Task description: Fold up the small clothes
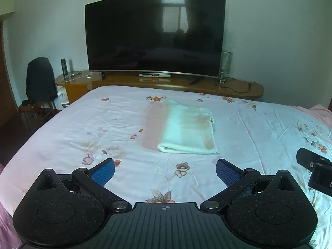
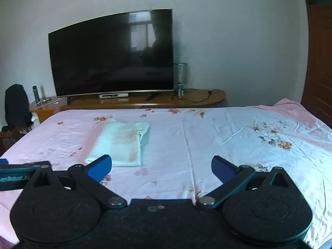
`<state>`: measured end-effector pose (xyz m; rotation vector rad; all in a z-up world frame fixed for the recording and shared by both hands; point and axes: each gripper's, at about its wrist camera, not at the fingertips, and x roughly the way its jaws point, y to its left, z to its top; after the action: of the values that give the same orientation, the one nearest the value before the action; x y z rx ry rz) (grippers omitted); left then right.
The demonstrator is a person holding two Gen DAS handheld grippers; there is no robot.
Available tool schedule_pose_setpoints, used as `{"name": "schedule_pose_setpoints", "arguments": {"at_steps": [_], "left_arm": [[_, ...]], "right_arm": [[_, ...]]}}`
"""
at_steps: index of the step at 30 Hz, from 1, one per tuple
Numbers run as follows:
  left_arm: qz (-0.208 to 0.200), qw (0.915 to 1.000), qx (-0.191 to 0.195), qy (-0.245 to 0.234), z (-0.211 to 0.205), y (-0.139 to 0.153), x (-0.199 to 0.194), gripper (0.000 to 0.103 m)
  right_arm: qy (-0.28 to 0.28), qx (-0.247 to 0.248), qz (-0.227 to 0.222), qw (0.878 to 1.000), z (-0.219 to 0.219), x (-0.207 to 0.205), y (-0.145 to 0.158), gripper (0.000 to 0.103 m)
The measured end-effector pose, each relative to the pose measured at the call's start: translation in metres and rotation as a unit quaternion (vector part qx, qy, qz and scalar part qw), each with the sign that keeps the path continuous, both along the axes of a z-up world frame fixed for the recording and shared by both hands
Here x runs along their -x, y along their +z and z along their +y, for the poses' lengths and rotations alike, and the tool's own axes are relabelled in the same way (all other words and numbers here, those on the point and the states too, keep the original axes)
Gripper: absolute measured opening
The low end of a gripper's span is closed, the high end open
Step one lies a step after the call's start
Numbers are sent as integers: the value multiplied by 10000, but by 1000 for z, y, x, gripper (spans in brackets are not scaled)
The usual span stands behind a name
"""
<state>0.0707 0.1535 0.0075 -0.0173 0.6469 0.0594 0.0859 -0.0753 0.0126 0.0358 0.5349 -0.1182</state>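
Note:
A small pale mint-white garment (image 1: 187,127) lies folded into a neat rectangle on the floral bed sheet (image 1: 83,128). My left gripper (image 1: 165,171) hovers just short of its near edge, open, with nothing between the blue pads. In the right wrist view the same folded garment (image 2: 122,143) sits ahead and to the left. My right gripper (image 2: 161,167) stands open over bare sheet to the garment's right, holding nothing. The right gripper's black body (image 1: 315,171) shows at the right edge of the left wrist view.
A large dark television (image 1: 154,34) stands on a long wooden cabinet (image 1: 238,88) beyond the bed's far edge. A glass lamp (image 1: 225,65) and cables sit on the cabinet. A chair with a dark coat (image 1: 40,78) is at left, a wooden door (image 2: 319,62) at right.

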Motion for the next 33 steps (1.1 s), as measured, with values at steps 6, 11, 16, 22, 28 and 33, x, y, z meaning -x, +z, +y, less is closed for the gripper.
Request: {"name": "schedule_pose_setpoints", "arguments": {"at_steps": [6, 11, 16, 22, 28, 33], "left_arm": [[-30, 10000, -5, 63, 2, 1, -2, 103], [-46, 9999, -48, 81, 2, 1, -3, 103], [-33, 9999, -79, 96, 1, 1, -4, 103], [-53, 9998, -134, 99, -2, 1, -5, 103], [-35, 9999, -132, 90, -3, 1, -5, 103], [-23, 9999, -138, 55, -3, 0, -7, 103]], "right_arm": [[-107, 50, 18, 9999, -3, -4, -3, 102], [-205, 154, -23, 9997, -3, -8, -6, 102], [-186, 189, 1, 9996, -3, -10, -7, 102], [-180, 193, 34, 9996, -5, -11, -7, 102], [-173, 174, 59, 9997, -6, -12, -8, 102], [-156, 172, 86, 9997, -7, -14, -10, 102]]}}
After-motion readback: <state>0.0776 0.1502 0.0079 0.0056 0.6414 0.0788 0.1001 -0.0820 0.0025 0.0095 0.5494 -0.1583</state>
